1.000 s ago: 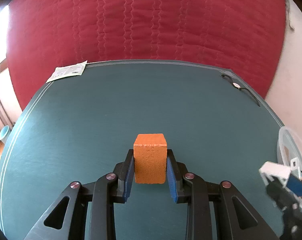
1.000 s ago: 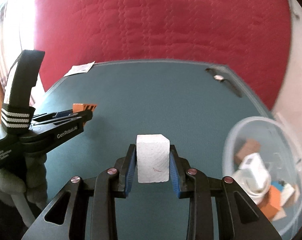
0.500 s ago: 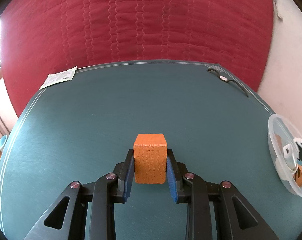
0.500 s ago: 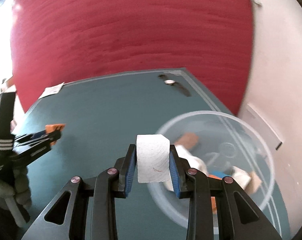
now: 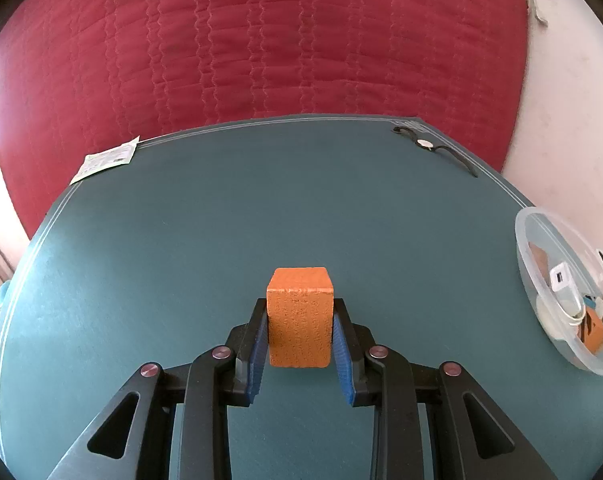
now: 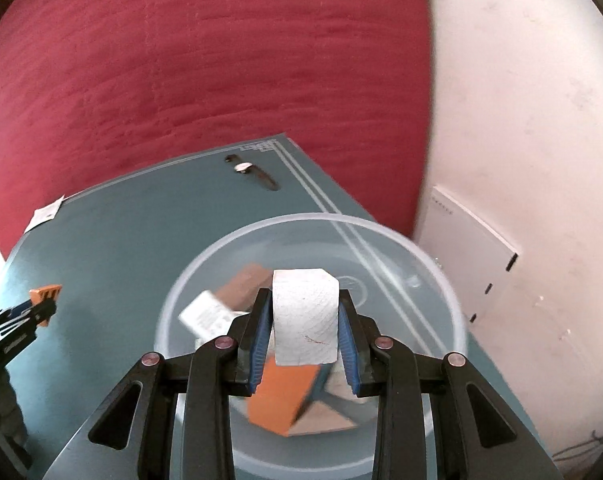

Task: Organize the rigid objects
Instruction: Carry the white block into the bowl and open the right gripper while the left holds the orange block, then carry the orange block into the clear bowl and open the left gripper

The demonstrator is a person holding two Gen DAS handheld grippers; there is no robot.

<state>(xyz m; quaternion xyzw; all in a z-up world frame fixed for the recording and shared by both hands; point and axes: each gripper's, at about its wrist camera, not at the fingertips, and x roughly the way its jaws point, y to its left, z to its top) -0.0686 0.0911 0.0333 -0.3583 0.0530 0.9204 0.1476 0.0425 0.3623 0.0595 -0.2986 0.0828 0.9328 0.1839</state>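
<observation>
The left gripper (image 5: 300, 322) clamps an orange block (image 5: 300, 316) between its blue pads, above the middle of the teal table (image 5: 181, 240). The right gripper (image 6: 304, 320) grips a white block (image 6: 305, 316) and holds it over the clear round container (image 6: 441, 280), which sits near the table's right edge. Inside the container lie an orange block (image 6: 281, 400), a brown block (image 6: 245, 284), a white labelled piece (image 6: 205, 316) and other bits. A wristwatch (image 5: 425, 143) and a paper packet (image 5: 105, 158) lie at the table's far corners
</observation>
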